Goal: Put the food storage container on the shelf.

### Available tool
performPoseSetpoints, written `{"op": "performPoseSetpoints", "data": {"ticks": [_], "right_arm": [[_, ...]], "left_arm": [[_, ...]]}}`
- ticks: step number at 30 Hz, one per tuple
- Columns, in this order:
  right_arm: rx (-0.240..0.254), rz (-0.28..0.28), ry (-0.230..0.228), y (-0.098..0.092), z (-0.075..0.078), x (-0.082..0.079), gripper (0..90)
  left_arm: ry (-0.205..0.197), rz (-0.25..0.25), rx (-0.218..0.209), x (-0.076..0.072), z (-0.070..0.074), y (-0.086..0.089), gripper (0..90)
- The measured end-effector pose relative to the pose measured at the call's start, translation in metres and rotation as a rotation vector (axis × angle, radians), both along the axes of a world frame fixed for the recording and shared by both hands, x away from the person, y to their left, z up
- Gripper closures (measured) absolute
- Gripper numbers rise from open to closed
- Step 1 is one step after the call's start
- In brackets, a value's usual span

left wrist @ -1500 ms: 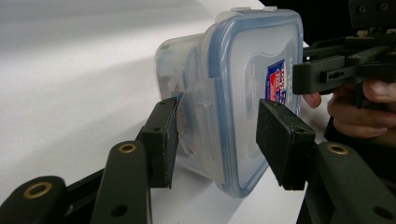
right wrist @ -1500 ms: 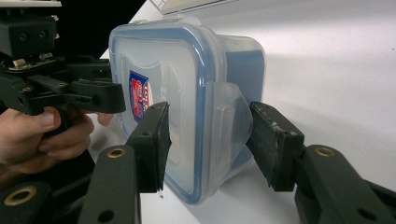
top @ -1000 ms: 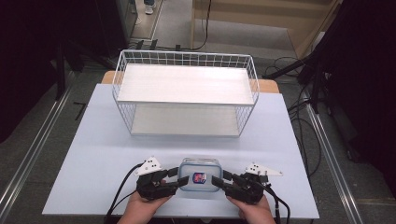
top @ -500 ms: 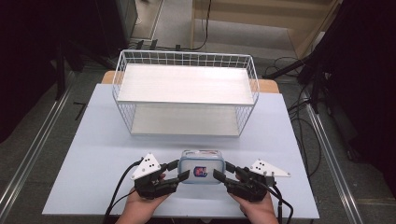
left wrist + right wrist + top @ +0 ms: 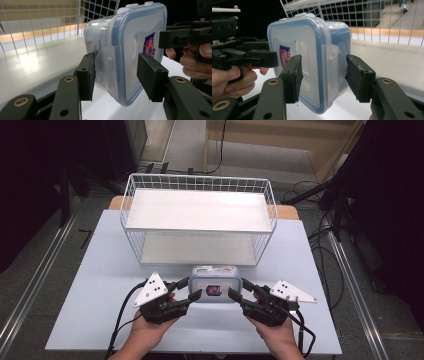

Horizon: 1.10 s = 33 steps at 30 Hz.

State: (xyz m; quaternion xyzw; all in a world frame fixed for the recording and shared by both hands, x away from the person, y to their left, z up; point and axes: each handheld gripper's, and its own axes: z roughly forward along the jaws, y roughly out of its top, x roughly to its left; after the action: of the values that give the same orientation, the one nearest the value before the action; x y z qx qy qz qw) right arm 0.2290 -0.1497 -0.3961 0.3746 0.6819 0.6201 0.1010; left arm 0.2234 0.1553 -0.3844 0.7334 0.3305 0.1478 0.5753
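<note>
From the high view I see my left fingers [image 5: 189,296] and right fingers [image 5: 236,295] flanking the plastic box [image 5: 215,284], which sits at lower centre of the frame, just in front of the white wire basket [image 5: 199,218] on the pale bench [image 5: 100,270]. That view gives the layout and the grey three-cornered plates on top of both grippers, but not whether my pads actually bear on the box.

The left gripper view settles more: the box [image 5: 125,50] fills the middle and right of the frame, tipped on edge with its blue-rimmed lid facing right. My left fingers [image 5: 116,72] stand about half spread around its side latch; the pad at the left [image 5: 86,75] lies against the clear latch flap, the right pad [image 5: 150,75] lies against the lid face. At the right edge my other hand [image 5: 192,60] shows behind the box.

In the right gripper view the box [image 5: 307,57] is mirrored, lid to the left, its red and blue label [image 5: 284,55] at centre left. My right fingers [image 5: 322,75] are likewise half spread, pinching the box across latch and lid. The basket wires [image 5: 362,15] cross the upper right
</note>
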Motion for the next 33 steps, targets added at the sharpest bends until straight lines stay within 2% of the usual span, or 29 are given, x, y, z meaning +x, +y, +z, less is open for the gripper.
{"op": "performPoseSetpoints", "data": {"ticks": [4,19,24,30,33], "right_arm": [[0.014,-0.011,-0.042,0.001,0.013,0.005,49.5],[0.042,-0.029,-0.149,0.005,0.05,0.018,49.4],[0.056,-0.025,-0.154,0.007,0.058,0.023,49.4],[0.058,-0.028,-0.184,0.011,0.074,0.031,49.4],[0.06,-0.026,-0.183,0.012,0.078,0.034,49.4]], "left_arm": [[-0.03,0.006,-0.012,0.002,0.008,0.0,50.4],[-0.146,0.014,-0.036,0.016,0.041,0.003,50.4],[-0.168,0.014,-0.039,0.021,0.052,0.006,50.4],[-0.193,0.016,-0.045,0.028,0.065,0.009,50.4],[-0.192,0.013,-0.044,0.033,0.071,0.011,50.4]]}}
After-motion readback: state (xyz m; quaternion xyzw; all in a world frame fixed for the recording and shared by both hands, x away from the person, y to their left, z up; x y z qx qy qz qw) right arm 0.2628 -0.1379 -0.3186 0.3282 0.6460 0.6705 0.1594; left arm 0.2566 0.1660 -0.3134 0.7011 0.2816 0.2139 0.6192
